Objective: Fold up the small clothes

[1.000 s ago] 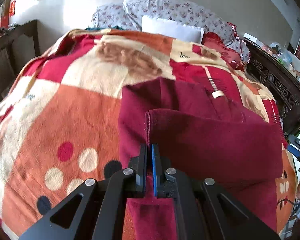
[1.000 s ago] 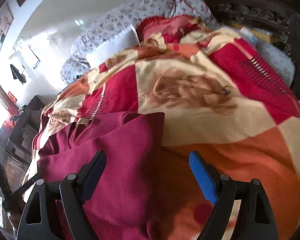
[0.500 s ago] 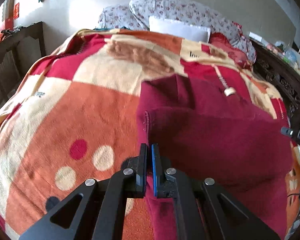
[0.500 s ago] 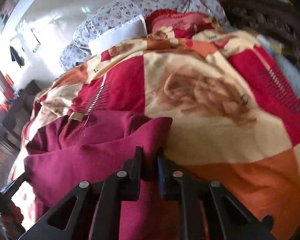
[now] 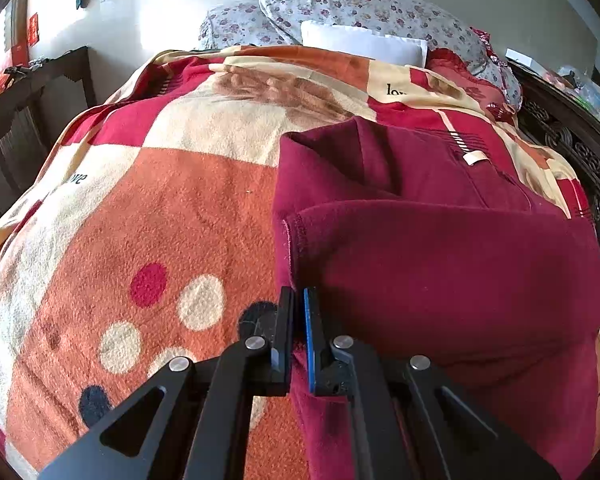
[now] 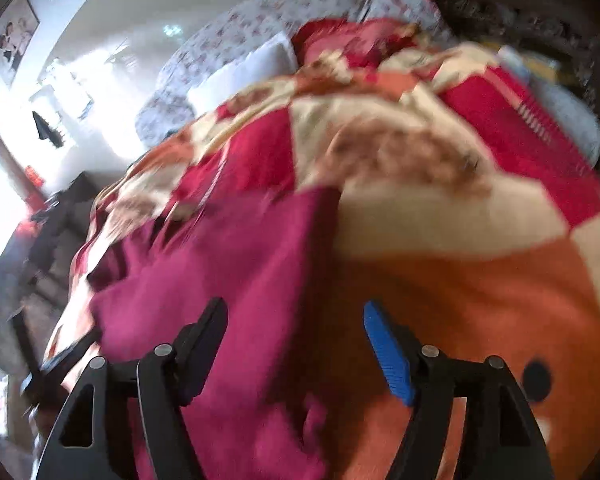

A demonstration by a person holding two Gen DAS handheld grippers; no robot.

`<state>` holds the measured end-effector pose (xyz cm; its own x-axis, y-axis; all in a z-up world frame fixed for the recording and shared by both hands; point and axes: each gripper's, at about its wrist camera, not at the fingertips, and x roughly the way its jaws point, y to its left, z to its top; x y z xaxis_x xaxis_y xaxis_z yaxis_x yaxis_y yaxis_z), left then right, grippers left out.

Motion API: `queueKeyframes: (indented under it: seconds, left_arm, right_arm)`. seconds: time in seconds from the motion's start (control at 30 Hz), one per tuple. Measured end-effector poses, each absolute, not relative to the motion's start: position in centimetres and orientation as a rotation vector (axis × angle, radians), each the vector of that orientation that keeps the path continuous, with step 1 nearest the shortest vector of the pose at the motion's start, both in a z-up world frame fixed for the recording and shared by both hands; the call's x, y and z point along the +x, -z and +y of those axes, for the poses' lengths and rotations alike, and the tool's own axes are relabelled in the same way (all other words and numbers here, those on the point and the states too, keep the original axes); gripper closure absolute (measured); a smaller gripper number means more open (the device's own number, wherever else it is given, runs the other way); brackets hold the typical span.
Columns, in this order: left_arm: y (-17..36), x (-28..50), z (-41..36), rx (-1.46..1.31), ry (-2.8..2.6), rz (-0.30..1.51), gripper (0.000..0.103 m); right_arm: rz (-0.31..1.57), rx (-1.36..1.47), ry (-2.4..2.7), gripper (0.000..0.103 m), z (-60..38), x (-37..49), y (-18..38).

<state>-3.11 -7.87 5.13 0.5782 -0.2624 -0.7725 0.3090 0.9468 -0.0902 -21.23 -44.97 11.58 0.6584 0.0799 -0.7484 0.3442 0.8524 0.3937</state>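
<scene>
A maroon fleece garment (image 5: 440,264) lies folded over on the patterned blanket, its stitched hem edge on the left. My left gripper (image 5: 298,304) is shut on the garment's near left edge, cloth pinched between its black and blue pads. In the blurred right wrist view the same maroon garment (image 6: 236,280) covers the lower left. My right gripper (image 6: 294,320) hangs over it with jaws opening wide. Cloth lies below the gap, and the pads do not press on it.
An orange, red and cream blanket (image 5: 140,216) covers the bed. Floral pillows (image 5: 360,4) and a white pillow (image 5: 364,42) lie at the head. A dark carved bed frame (image 5: 572,136) runs along the right; dark wooden furniture (image 5: 24,120) stands to the left.
My right gripper closed on the garment's folded edge half a second ago, and now its jaws stand wide apart again. The left gripper stays shut on the cloth, which has settled flatter.
</scene>
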Motion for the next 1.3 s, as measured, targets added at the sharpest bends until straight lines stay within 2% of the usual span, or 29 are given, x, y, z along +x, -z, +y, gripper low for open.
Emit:
queueKeyframes:
  seconds: [0.07,0.1,0.13,0.23,0.47,0.53,0.63,0.8,0.93,1.1,1.2,1.3]
  left_arm:
    - [-5.2,-3.2,-8.0,0.062,0.325,0.890,0.098]
    - [-5.2,-3.4,-8.2,0.068,0.320,0.887,0.098]
    - [-5.2,-3.5,-8.2,0.072,0.317,0.885,0.098]
    - [-5.5,-3.8,-8.3,0.071,0.324,0.885,0.098]
    - [-4.5,-4.0,-10.0,0.134,0.316,0.868,0.094]
    - [-4.7,-4.2,-10.1,0.148,0.310,0.858,0.094]
    - [-4.9,-4.1,-9.5,0.126,0.317,0.871,0.090]
    - [-5.2,-4.4,-8.6,0.085,0.300,0.874,0.066]
    - [-4.9,-4.4,-8.9,0.101,0.291,0.874,0.061]
    - [-4.4,-3.9,-8.9,0.086,0.287,0.881,0.048]
    - [-4.2,-3.6,-8.8,0.081,0.278,0.889,0.041]
    - [-4.3,-3.8,-8.3,0.067,0.283,0.906,0.038]
  right_arm:
    - [0.883,0.526,0.149,0.028,-44.1,-21.2,-10.1]
    - [0.897,0.514,0.141,0.046,-43.9,-21.1,-9.5]
    - [0.905,0.501,0.129,0.076,-43.8,-21.3,-9.1]
    - [0.860,0.442,0.123,0.081,-43.4,-22.3,-10.1]
    - [0.888,0.473,0.186,0.081,-44.3,-21.7,-7.8]
    - [0.875,0.510,0.214,0.071,-44.8,-22.4,-8.6]
    - [0.832,0.493,0.275,0.070,-44.6,-24.0,-10.6]
    - [0.807,0.373,0.197,0.070,-41.0,-24.0,-12.7]
    - [0.840,0.322,0.172,0.070,-39.5,-22.4,-11.8]
    - [0.905,0.327,0.225,0.072,-40.6,-20.3,-9.0]
    - [0.901,0.356,0.229,0.072,-40.9,-20.5,-9.3]
    - [0.910,0.308,0.235,0.070,-39.8,-21.7,-10.7]
